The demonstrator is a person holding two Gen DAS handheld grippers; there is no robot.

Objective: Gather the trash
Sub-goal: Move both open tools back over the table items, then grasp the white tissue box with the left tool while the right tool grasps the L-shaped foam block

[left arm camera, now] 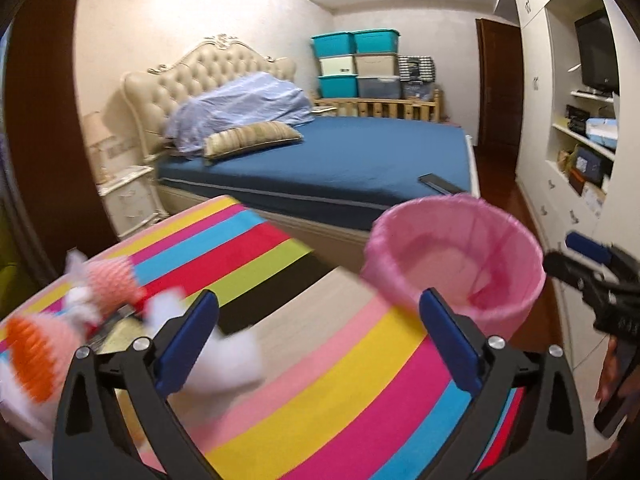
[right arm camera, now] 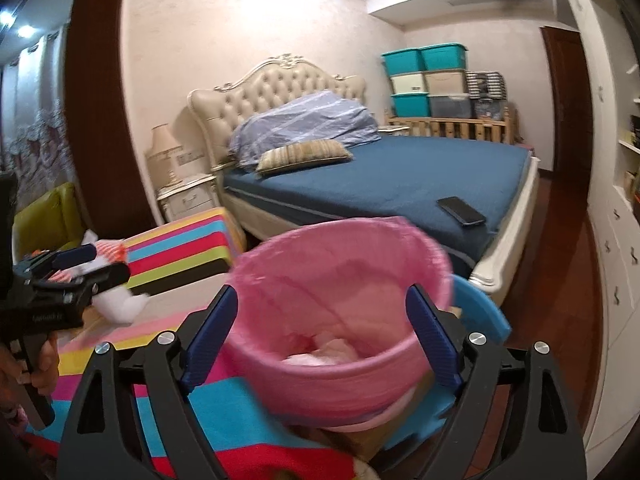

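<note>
Nowhere legible writing; both hand-held grippers, left (left arm camera: 318,322) and right (right arm camera: 322,318), gape apart near pink bin (right arm camera: 340,300).

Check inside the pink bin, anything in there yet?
Yes. The pink-lined bin holds pale crumpled trash at the bottom, seen from the right wrist. Its near wall hides the rest of the bottom, so how much cannot be told.

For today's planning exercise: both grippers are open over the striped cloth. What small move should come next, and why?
Probably ease the left gripper down-left onto the white crumpled paper and close. It lies by the left finger, ungripped, and the pink bin stands open nearby.
</note>
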